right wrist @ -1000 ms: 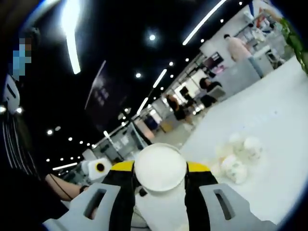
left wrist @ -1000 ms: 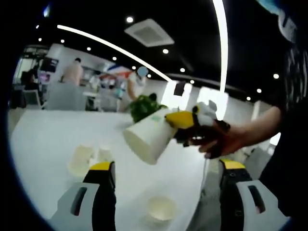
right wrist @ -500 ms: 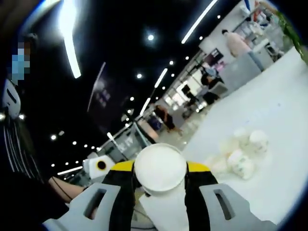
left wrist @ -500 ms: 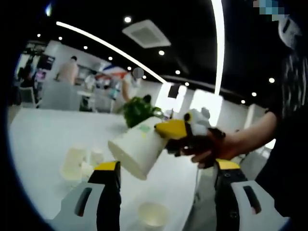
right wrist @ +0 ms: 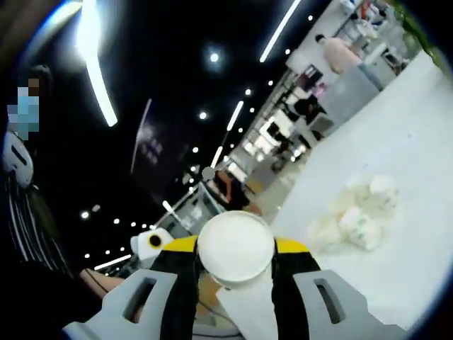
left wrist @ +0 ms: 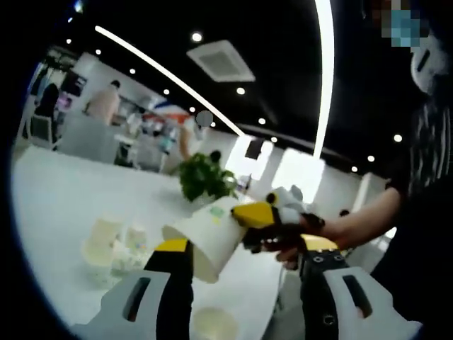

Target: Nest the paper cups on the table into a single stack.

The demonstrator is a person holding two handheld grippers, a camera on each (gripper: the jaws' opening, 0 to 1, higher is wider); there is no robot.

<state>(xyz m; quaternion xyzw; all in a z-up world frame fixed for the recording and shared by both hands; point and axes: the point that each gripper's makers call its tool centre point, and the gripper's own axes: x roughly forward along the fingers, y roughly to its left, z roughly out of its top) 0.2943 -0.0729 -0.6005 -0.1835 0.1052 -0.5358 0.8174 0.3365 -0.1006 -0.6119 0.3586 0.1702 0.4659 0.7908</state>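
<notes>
held paper cup (left wrist: 202, 239) now lower, nearer left gripper (left wrist: 244, 283)

One white paper cup (left wrist: 202, 239) is held aloft, another (left wrist: 212, 324) stands alone on the white bench (left wrist: 49, 191), a blurred cluster (right wrist: 357, 212) holds perhaps four, and there is one green leafy plant (left wrist: 204, 178).

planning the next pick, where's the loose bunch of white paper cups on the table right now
In the left gripper view the cluster of white paper cups sits on the white table, left of that gripper's left jaw. In the right gripper view it lies right of the held cup.
</notes>
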